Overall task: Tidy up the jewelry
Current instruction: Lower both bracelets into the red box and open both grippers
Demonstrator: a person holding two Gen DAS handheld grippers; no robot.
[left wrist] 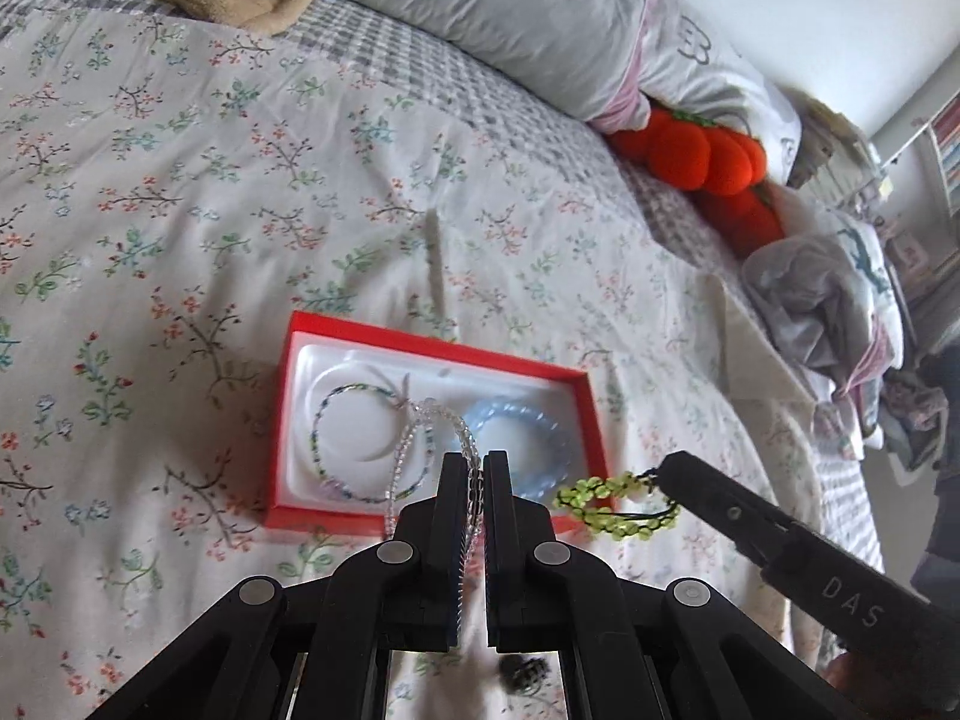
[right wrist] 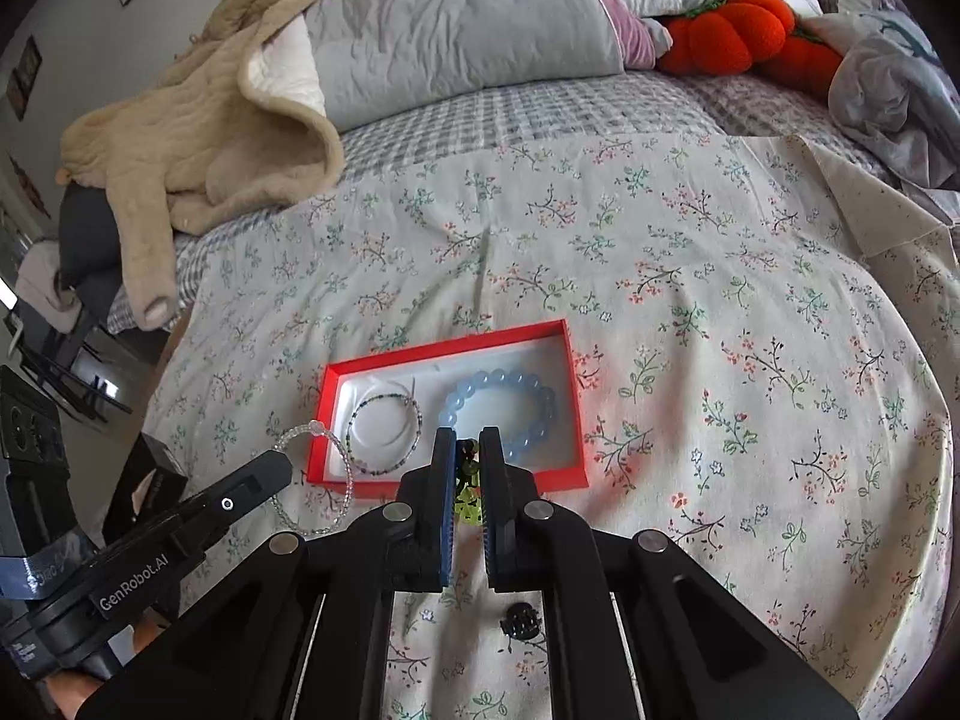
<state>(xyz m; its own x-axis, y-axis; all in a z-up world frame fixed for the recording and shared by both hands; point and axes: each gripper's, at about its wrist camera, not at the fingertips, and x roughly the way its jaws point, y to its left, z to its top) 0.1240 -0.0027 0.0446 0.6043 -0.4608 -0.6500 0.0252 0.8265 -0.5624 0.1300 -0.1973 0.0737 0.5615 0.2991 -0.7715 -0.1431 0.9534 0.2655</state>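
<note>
A red box (left wrist: 576, 381) (right wrist: 558, 330) with a white lining lies on the floral bedspread. In it lie a thin multicoloured bead bracelet (left wrist: 318, 426) (right wrist: 384, 405) and a pale blue bead bracelet (left wrist: 546, 426) (right wrist: 510, 384). My left gripper (left wrist: 475, 468) (right wrist: 282, 468) is shut on a clear bead bracelet (left wrist: 414, 438) (right wrist: 318, 432), held over the box's near left side. My right gripper (right wrist: 467, 444) (left wrist: 663, 471) is shut on a green bead bracelet (left wrist: 606, 507) (right wrist: 469, 480), held by the box's near right corner.
A small dark object (left wrist: 523, 675) (right wrist: 521, 624) lies on the bedspread below the grippers. A beige garment (right wrist: 198, 138), a grey pillow (right wrist: 456, 18), orange plush pumpkins (right wrist: 732, 30) and crumpled clothes (left wrist: 822, 300) lie at the far side of the bed.
</note>
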